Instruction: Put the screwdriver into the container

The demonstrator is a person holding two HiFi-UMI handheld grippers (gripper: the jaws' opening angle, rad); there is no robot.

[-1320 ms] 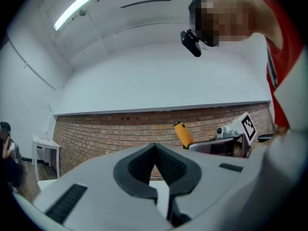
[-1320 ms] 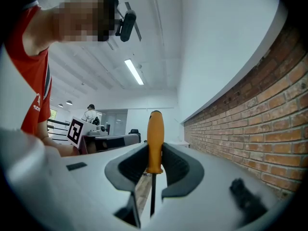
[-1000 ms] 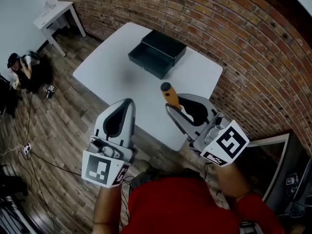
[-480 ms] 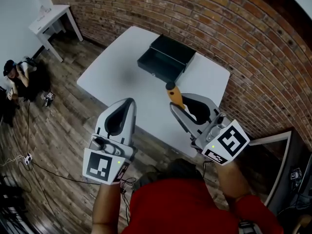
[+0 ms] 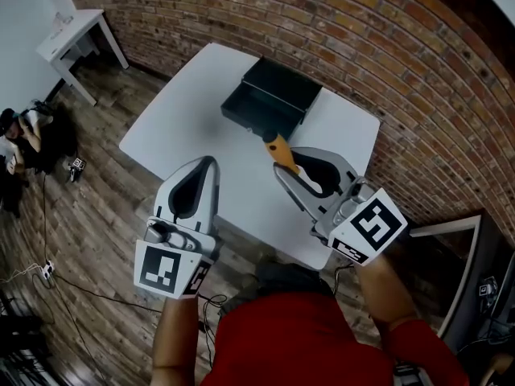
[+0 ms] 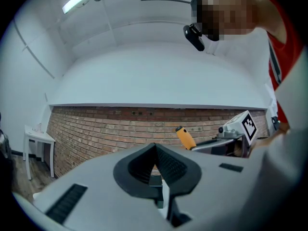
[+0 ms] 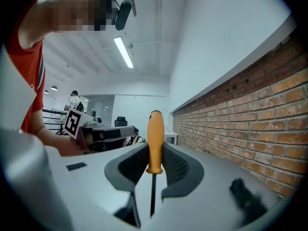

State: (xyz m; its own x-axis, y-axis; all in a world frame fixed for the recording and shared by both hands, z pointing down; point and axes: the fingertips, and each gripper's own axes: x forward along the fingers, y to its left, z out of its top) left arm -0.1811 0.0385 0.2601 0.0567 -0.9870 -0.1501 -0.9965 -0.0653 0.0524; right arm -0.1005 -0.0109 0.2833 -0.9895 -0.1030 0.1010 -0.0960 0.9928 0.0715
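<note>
The screwdriver (image 5: 279, 152) has an orange handle (image 7: 154, 139) and a thin dark shaft. My right gripper (image 5: 292, 173) is shut on it, handle sticking out past the jaws and pointing up toward the container (image 5: 272, 99), an open dark box on the white table (image 5: 187, 119). The handle's tip sits just short of the box's near wall in the head view. My left gripper (image 5: 196, 185) hangs over the table's near edge, jaws closed together with nothing between them (image 6: 155, 163). In the left gripper view the screwdriver (image 6: 185, 137) and right gripper (image 6: 230, 137) show at the right.
A brick wall (image 5: 386, 47) runs behind and to the right of the table. A small white side table (image 5: 71, 34) stands at the far left on the wood floor (image 5: 88, 215). A person (image 5: 18, 139) sits on the floor at the left edge, with cables nearby.
The right gripper has carried the screwdriver forward, so its handle now reaches close to the box's near wall. The left gripper has stayed at the table's near edge.
</note>
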